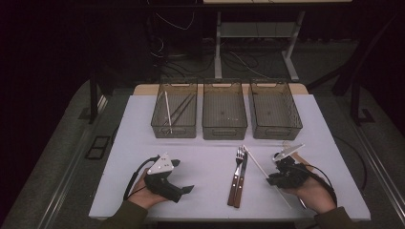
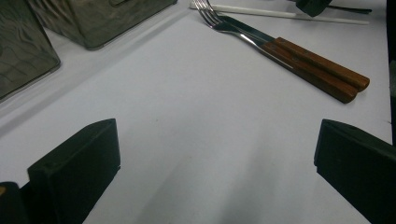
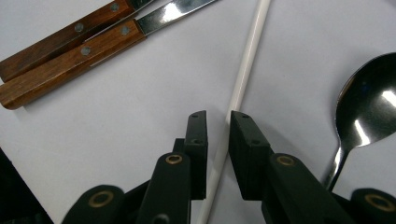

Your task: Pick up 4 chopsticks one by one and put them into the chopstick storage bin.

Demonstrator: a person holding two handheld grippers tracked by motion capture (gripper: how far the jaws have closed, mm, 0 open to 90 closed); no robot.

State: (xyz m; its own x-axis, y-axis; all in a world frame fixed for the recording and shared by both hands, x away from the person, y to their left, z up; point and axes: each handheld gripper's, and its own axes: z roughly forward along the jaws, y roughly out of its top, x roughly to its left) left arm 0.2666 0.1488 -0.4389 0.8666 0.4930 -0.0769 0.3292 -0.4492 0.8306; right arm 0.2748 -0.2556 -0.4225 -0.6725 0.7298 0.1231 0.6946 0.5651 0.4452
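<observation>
One white chopstick (image 3: 243, 74) between right tongs (image 3: 218, 126) — three bins (image 1: 224, 110)

Dark room, grey floor (image 1: 57, 181), cables (image 1: 239, 59)

Your left gripper (image 2: 215, 172) has its 2 black jaws wide apart over the bare white table (image 2: 187, 116). Ahead lie a fork (image 2: 261, 42) and a knife (image 2: 299, 53) with brown wooden handles, side by side. A white stick (image 2: 261, 11) lies behind them. 2 bins (image 2: 93, 18) sit at the top left.
</observation>
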